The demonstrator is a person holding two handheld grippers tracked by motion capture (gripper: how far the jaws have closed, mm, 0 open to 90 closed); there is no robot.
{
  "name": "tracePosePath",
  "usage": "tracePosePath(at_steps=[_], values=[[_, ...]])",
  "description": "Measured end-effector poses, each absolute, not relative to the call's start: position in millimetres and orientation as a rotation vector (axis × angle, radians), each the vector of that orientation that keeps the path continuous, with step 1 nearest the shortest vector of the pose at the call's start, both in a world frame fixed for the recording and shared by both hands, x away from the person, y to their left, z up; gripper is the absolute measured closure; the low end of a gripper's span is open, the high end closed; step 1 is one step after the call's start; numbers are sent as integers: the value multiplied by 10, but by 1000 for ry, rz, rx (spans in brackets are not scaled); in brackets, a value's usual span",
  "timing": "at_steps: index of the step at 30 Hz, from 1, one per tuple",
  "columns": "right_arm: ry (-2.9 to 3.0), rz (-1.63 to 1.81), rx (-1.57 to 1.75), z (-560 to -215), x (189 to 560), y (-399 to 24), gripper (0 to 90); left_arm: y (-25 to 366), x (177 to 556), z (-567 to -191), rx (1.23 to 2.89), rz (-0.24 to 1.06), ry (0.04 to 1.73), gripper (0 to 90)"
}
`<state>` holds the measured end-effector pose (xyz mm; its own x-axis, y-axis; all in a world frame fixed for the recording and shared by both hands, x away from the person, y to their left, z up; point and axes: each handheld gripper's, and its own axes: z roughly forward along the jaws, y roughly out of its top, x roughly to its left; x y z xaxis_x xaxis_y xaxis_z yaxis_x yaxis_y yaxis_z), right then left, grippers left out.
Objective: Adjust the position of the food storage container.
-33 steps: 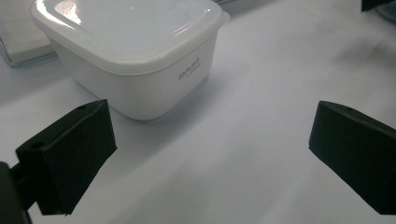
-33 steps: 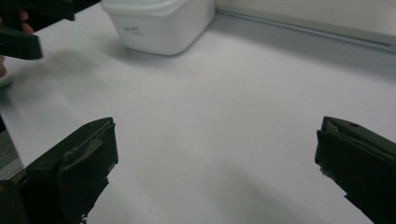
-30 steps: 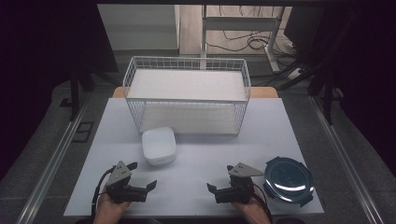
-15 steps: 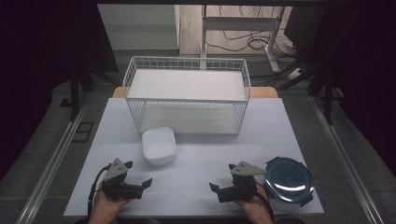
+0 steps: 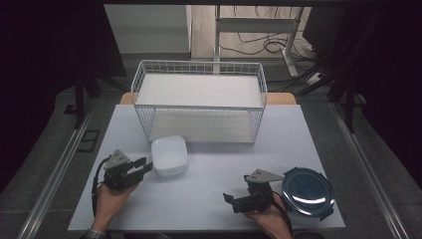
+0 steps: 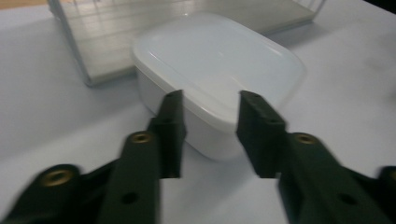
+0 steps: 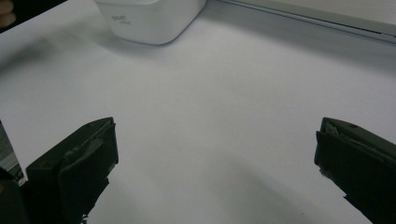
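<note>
Hand-held gripper on the left (image 5: 142,165) sits low on the surface (image 5: 209,199) with its jaws apart and pointed at the white tub (image 5: 169,155), tips just beside its near corner, so to my eye it is lined up to take the tub by that rim. From its own camera the two black jaws frame the lidded tub's (image 6: 219,74) corner with a clear gap between them and nothing clamped.

Behind it all stands the wire basket (image 5: 199,102), the biggest thing here, open-topped and set at the far edge; I'd guess it is the place things are meant to go. The tub rests just in front of the basket's left end.

At the near right lies a dark round lid (image 5: 307,191), flat on the surface. Right beside it rests the right hand-held gripper (image 5: 233,201), jaws wide apart and holding nothing, aimed across bare surface toward the tub (image 7: 149,18), apparently waiting.
</note>
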<state>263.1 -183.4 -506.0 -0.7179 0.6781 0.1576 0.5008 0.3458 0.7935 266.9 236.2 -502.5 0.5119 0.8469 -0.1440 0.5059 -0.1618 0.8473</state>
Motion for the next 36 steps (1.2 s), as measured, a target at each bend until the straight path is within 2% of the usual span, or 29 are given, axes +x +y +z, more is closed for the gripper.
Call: tracePosePath(at_steps=[1, 2, 3, 4, 6, 11, 13, 22, 28, 33, 36], values=[[2407, 1309, 1070, -5060, 2631, -1834, 0, 2368, 2721, -5000, 1822, 473, 1130, 659], [2409, 1301, 1061, -5054, 2630, -1830, 0, 2374, 2777, -4976, 1820, 479, 1125, 721], [2407, 1297, 1061, -5044, 2628, -1827, 0, 2383, 2892, -4928, 1811, 485, 1124, 821], [2407, 1297, 1061, -5044, 2628, -1827, 0, 2383, 2892, -4928, 1811, 485, 1124, 862], [2404, 1294, 1069, -5038, 2633, -1832, 2, 2376, 3009, -4892, 1817, 491, 1116, 895], [2415, 1288, 1101, -5043, 2650, -1848, 31, 2314, 3329, -4879, 1844, 516, 1114, 897], [2409, 1283, 1102, -5029, 2645, -1849, 73, 2256, 3485, -4909, 1877, 523, 1110, 897], [2420, 1251, 1091, -5035, 2648, -1851, 128, 2246, 3737, -4982, 1878, 525, 1160, 896], [2429, 1246, 1087, -5042, 2651, -1836, 156, 2067, 3670, -4892, 1851, 482, 1116, 896], [2456, 1234, 1089, -5042, 2648, -1824, 199, 1560, 3541, -4787, 1912, 403, 1035, 894], [2466, 1233, 1088, -5036, 2646, -1823, 220, 1413, 3524, -4786, 1950, 388, 1024, 894]])
